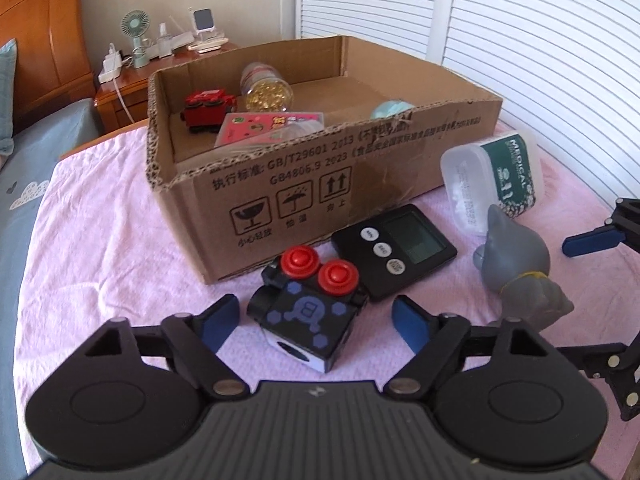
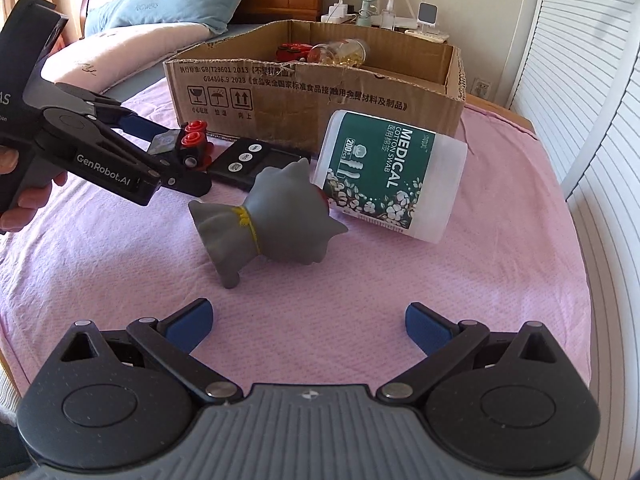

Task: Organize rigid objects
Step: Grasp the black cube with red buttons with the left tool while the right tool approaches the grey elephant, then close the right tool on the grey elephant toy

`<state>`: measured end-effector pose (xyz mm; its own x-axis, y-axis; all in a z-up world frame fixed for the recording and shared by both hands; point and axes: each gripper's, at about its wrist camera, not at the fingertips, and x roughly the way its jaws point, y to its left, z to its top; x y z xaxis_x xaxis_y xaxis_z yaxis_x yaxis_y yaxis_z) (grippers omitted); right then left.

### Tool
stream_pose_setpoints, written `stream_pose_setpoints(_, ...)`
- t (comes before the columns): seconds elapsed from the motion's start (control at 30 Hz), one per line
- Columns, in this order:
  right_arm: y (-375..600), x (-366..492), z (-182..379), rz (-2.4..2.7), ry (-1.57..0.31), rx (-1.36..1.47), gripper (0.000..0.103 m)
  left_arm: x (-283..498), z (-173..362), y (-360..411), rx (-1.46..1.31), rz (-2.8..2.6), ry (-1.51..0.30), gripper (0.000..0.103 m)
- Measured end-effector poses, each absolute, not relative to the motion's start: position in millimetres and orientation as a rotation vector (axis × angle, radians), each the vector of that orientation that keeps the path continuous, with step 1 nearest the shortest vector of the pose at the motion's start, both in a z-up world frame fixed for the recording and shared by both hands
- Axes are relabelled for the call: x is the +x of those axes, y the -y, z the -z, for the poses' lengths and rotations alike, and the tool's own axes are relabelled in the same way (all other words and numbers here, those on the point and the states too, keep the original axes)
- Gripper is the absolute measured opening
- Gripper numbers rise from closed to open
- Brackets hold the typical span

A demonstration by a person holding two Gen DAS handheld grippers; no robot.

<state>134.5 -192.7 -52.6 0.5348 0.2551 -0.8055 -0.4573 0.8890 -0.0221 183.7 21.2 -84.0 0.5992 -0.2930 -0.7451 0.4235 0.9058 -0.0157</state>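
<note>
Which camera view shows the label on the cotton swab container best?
The right wrist view: the cotton swab container lies with its green label facing the camera, text readable. In the left wrist view the same container appears near the edge, lid end forward, label foreshortened.

- The cardboard box (image 1: 320, 168) sits toward the bed's (image 2: 480, 280) far edge.
- Before it lie the cube toy (image 1: 308, 312), timer (image 1: 394, 250), cat figure (image 2: 276, 216) and swab tub (image 2: 392, 176), left to right.

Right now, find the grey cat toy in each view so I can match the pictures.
Left wrist view: grey cat toy at the right, beside the black timer.
Right wrist view: centre, lying on the pink cloth.
Shared landmark: the cardboard box behind it.
</note>
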Motion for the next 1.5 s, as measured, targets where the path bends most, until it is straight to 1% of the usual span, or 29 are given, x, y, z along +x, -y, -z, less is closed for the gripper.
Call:
stream_pose_setpoints(0.1, 192, 135, 53, -0.428, -0.913, -0.242, 0.103, 180, 83, -18, 0.179, 0.436, -0.837, 0.08)
stream_pose_setpoints(0.17, 193, 134, 52, -0.427, -0.912, -0.242, 0.103, 173, 83, -15, 0.183, 0.453, -0.844, 0.077)
stream_pose_setpoints(0.27, 193, 133, 53, -0.427, -0.907, -0.24, 0.103, 162, 83, -12, 0.197, 0.462, -0.838, 0.077)
stream_pose_setpoints(0.37, 193, 132, 53, -0.428, -0.901, -0.239, 0.103, 165, 83, -13, 0.159, 0.423, -0.836, 0.075)
stream_pose_setpoints(0.4, 193, 132, 53, -0.428, -0.9, -0.239, 0.103, 167, 83, -14, 0.144, 0.406, -0.831, 0.073)
stream_pose_setpoints(0.43, 193, 132, 53, -0.428, -0.897, -0.239, 0.103, 168, 83, -14, 0.133, 0.392, -0.827, 0.068)
stream_pose_setpoints(0.47, 194, 131, 54, -0.428, -0.893, -0.237, 0.103, 170, 83, -14, 0.124, 0.379, -0.824, 0.062)
stream_pose_setpoints(0.5, 194, 130, 54, -0.429, -0.888, -0.236, 0.103, 171, 82, -13, 0.12, 0.362, -0.82, 0.058)
stream_pose_setpoints(0.53, 195, 129, 54, -0.432, -0.882, -0.236, 0.103, 172, 82, -13, 0.124, 0.347, -0.818, 0.05)
stream_pose_setpoints(0.57, 195, 129, 55, -0.436, -0.874, -0.236, 0.103, 172, 81, -13, 0.12, 0.334, -0.821, 0.05)
stream_pose_setpoints(0.93, 180, 142, 59, -0.579, -0.817, -0.279, 0.103, 144, 79, -30, 0.033, 0.23, -0.832, 0.05)
stream_pose_setpoints(1.13, 161, 158, 59, -0.633, -0.821, -0.304, 0.103, 139, 79, -37, -0.015, 0.216, -0.828, 0.05)
stream_pose_setpoints(1.3, 156, 148, 55, -0.661, -0.86, -0.341, 0.103, 138, 80, -38, -0.02, 0.216, -0.826, 0.05)
stream_pose_setpoints(1.5, 162, 133, 56, -0.665, -0.849, -0.33, 0.103, 137, 80, -37, -0.021, 0.211, -0.825, 0.05)
